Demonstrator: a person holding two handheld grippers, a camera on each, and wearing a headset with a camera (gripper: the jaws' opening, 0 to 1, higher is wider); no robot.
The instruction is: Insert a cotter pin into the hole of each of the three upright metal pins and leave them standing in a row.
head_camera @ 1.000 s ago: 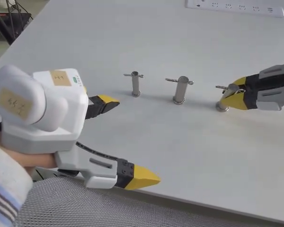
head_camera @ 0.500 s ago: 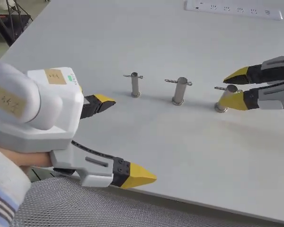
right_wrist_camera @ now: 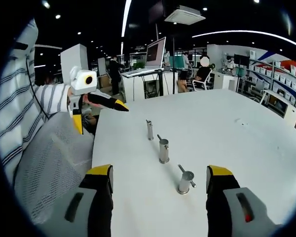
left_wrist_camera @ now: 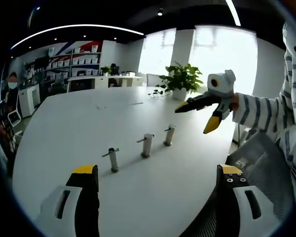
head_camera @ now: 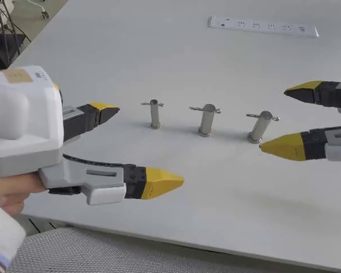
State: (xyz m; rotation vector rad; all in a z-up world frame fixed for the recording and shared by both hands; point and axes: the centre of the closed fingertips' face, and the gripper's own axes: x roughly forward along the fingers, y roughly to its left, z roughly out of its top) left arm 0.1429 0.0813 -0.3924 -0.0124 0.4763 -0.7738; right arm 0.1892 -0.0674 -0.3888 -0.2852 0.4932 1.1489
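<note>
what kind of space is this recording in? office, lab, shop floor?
Probably an open-plan office or demo lab: a big white table, wall shelves stocked with boxes, a desk monitor and a potted plant by bright windows.

Right gripper (head_camera: 273, 119), body beyond picture's edge.

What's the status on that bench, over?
Left gripper open, right gripper open. Three metal pins standing in row, cotter pins in. Power strip far back, no obstruction.
</note>
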